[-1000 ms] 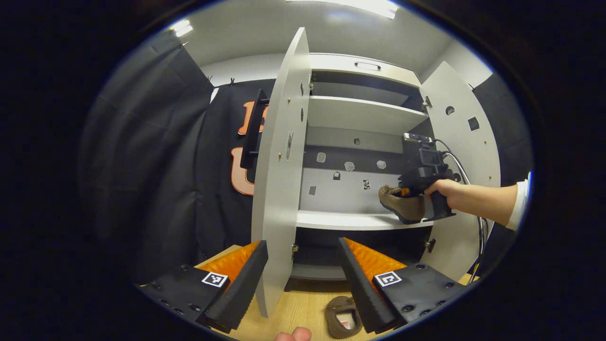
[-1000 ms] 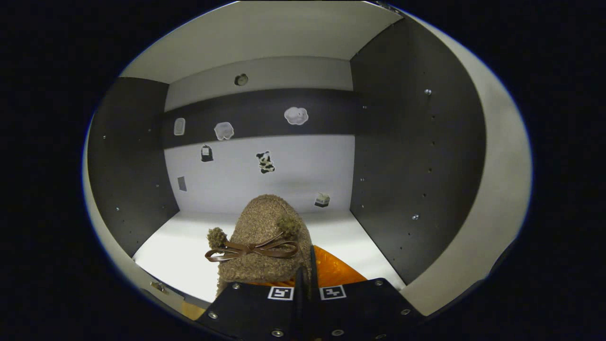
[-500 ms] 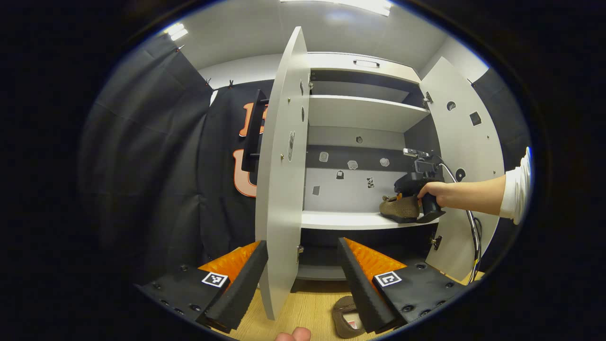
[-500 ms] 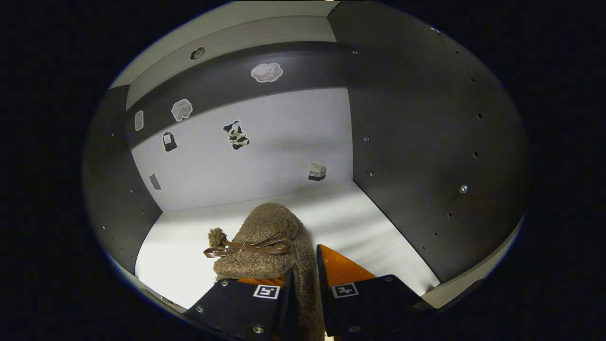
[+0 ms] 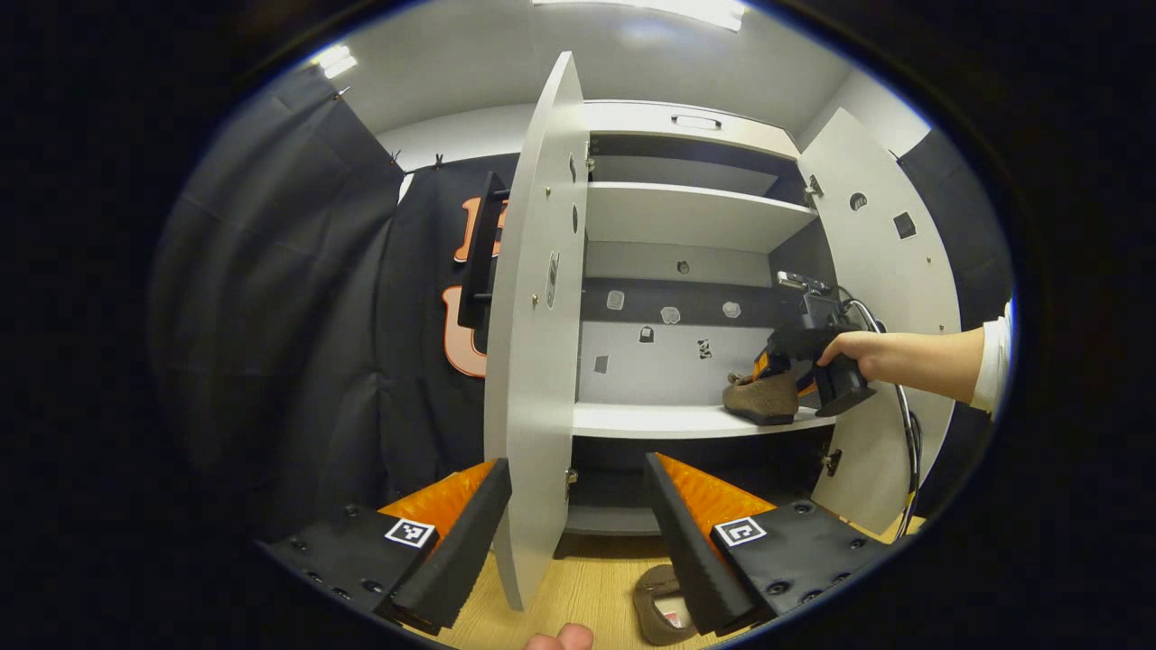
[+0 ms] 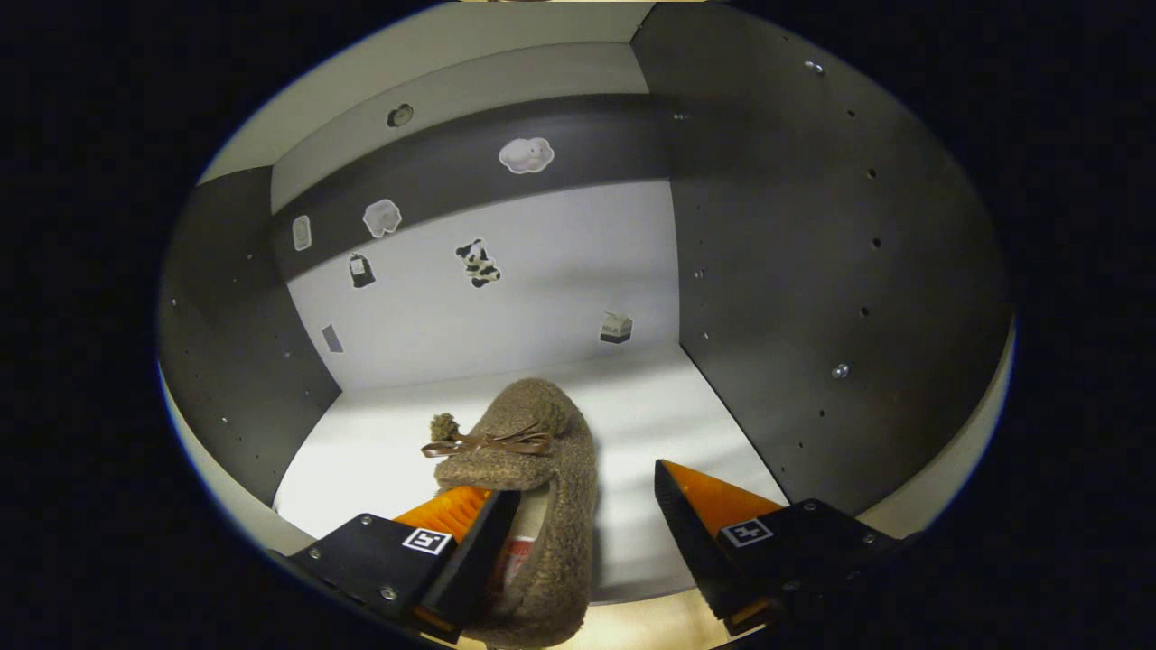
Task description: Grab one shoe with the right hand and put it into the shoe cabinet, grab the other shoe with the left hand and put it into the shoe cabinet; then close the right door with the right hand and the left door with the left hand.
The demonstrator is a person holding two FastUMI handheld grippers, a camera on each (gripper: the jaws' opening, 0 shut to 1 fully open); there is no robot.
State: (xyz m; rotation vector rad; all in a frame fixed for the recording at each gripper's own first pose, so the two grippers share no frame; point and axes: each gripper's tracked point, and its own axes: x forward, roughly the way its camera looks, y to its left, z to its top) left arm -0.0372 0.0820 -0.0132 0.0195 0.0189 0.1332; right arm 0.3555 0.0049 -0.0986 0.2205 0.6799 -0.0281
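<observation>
With my right gripper spread open around the fuzzy shoe resting on the cabinet shelf, I should back straight out without snagging its collar, my left gripper open too.

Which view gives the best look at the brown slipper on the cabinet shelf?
The right gripper view: the brown slipper lies close up, bow and pompom clear, between the open right gripper. The left gripper view shows it small and side-on at the shelf's right end, partly behind that gripper.
</observation>
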